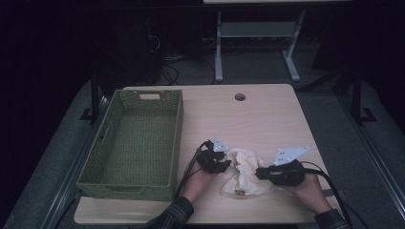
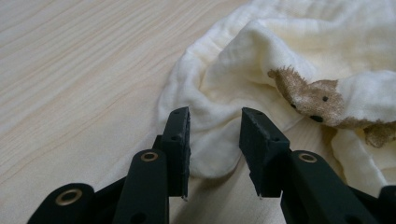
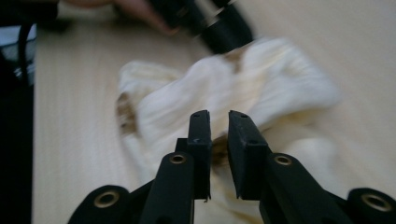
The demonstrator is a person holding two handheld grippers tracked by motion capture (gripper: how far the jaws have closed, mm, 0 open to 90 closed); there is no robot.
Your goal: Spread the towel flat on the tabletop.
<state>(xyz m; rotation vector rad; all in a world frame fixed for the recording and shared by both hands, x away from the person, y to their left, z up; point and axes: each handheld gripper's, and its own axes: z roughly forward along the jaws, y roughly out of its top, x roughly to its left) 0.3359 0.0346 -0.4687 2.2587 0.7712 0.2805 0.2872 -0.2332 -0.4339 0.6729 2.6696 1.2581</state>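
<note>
Cloth: cream muslin cloth (image 1: pixel 244 172) with a brown bear patch, crumpled at lower centre of the high view, on the wooden table (image 1: pixel 258 114)
Left gripper (image 2: pixel 215 116): jaws apart; a cloth edge lies between them, unpinched
Right gripper (image 3: pixel 218 119): jaws slightly apart over the cloth; nothing clamped
Basket: green woven basket (image 1: pixel 174 124) at the left of the frame, well apart from the cloth

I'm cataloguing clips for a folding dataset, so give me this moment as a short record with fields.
surface: light wooden table
item in hand: crumpled cream cloth with brown bear print, lying on the table
left gripper: fingers apart, a cloth edge between them, not pinched
right gripper: fingers a narrow gap apart, just above the cloth, nothing clamped
container: green woven basket, left of the cloth, nothing inside
</note>
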